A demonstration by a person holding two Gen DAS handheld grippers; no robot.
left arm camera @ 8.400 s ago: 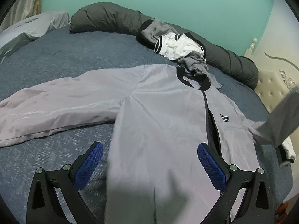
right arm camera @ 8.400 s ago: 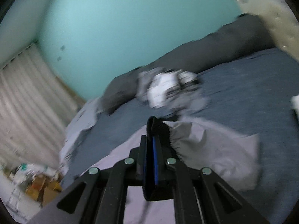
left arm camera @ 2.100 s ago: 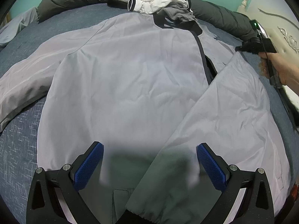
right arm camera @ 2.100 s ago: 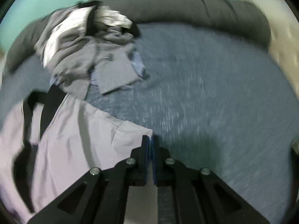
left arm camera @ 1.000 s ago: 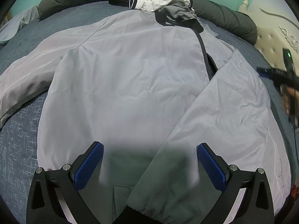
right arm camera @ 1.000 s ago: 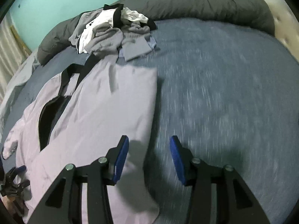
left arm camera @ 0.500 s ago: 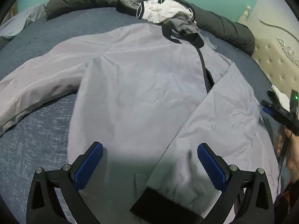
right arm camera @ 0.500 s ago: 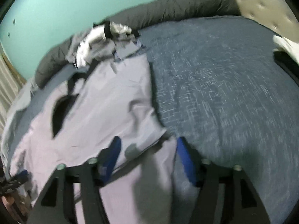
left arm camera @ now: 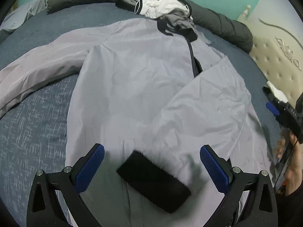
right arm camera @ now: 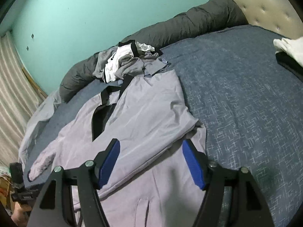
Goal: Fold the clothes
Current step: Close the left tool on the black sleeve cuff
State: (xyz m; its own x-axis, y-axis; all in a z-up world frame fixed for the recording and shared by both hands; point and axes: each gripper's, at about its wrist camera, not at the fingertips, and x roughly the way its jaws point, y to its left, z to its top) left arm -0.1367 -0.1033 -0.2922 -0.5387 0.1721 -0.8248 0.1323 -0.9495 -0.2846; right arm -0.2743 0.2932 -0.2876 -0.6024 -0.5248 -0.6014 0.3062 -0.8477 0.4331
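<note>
Grey jacket lies face up on the blue bed cover, collar toward the pile of unfolded clothes against the dark bolster.

Change since 2 seconds back: the right gripper, then pinched shut on the jacket's right sleeve at the far shoulder, has let go. Its jaws are opening now, blue pads apart with cloth beneath them but nothing gripped. 8 seconds back that sleeve hung lifted off the bed edge; now the right sleeve lies folded diagonally across the body, black cuff resting near the hem.

Left gripper hovers over the hem, jaws wide, cuff below and between the pads, not touched.

Judgement: 1 of 2 sleeve folds looks done. Left sleeve is stretched out flat to the side and likely comes next.

Hard to make out:
- Hem and lower jacket fall under gripper shadow in both views; cuff edge is blurred.
- Left sleeve end is cut off at the frame edge.
- In the left wrist view, only part of the person's right hand shows.
- White item near the headboard is partly cropped; cannot tell what it is.
</note>
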